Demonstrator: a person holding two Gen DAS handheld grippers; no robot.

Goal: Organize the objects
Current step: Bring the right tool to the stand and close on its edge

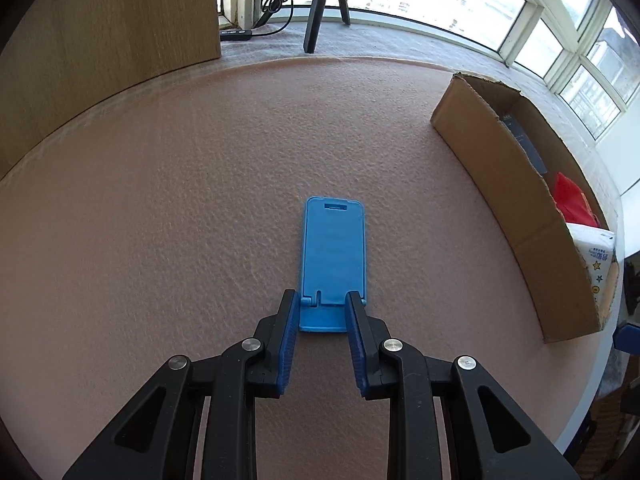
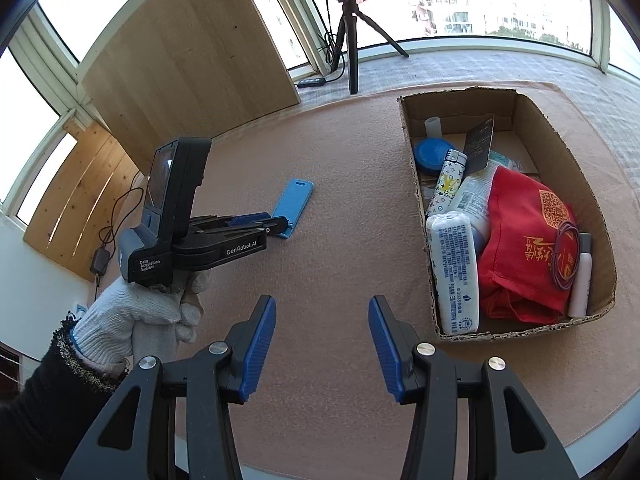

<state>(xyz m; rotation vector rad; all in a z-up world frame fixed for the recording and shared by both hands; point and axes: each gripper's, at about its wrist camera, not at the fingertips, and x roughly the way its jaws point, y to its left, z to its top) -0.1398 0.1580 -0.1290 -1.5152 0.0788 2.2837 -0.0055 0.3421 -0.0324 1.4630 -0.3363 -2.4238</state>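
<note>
Broad windows [image 2: 480, 0] ring a pink-felted bench [image 1: 160, 200] bearing a full cardboard box [image 2: 420, 208], while the left tongs [image 1: 322, 300] pinch a flat blue phone stand [image 1: 334, 248] and the right tongs [image 2: 322, 312] hang spread, empty.

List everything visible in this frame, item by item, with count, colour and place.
phone stand: one, blue, on the mat, near end between left pads
cardboard box: one, brown, right side of mat
red bag: one, in box
tissue pack: one, white, in box
round lid: one, blue, box's far corner
tripod: one, black, by window
left gripper: closed on stand
right gripper: open, empty
gloved hand: white
</note>
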